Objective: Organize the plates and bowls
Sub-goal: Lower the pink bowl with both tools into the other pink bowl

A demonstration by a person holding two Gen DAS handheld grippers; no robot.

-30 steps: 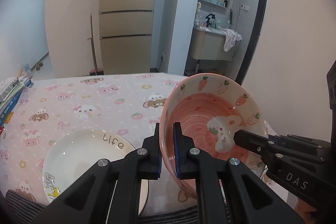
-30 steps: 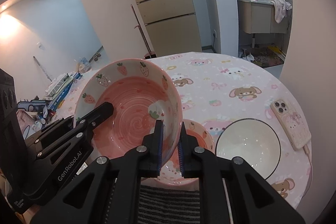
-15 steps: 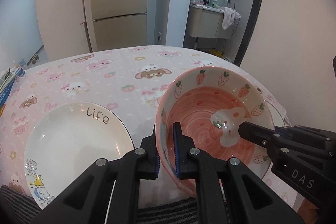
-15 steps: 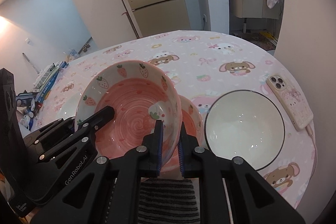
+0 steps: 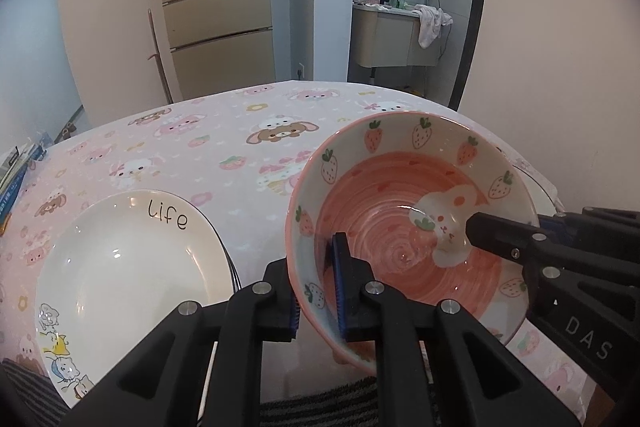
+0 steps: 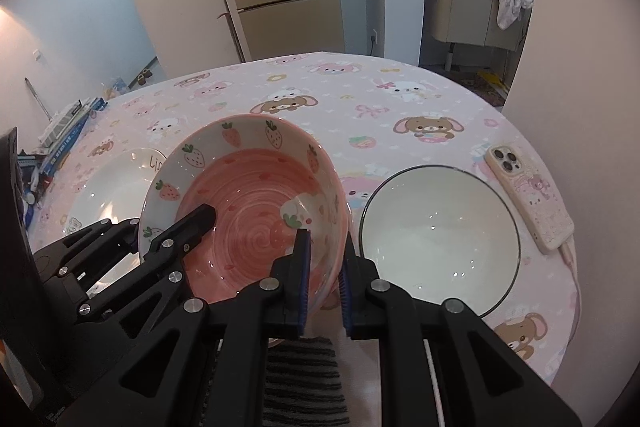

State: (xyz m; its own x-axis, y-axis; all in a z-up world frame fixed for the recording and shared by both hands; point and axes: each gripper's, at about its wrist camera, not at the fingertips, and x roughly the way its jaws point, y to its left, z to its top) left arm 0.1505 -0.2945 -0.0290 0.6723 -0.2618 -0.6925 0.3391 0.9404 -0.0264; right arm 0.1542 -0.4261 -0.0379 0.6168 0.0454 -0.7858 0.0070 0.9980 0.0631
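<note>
From left to right on the pink cartoon tablecloth: a white plate marked "life", then the strawberry bowl, which I hold with both claws. My left gripper and right gripper each pinch its rim. Beyond sits a white bowl. Nothing looks stacked yet, so most sorting remains.

Beige fridge, bathroom vanity beyond doorway
</note>
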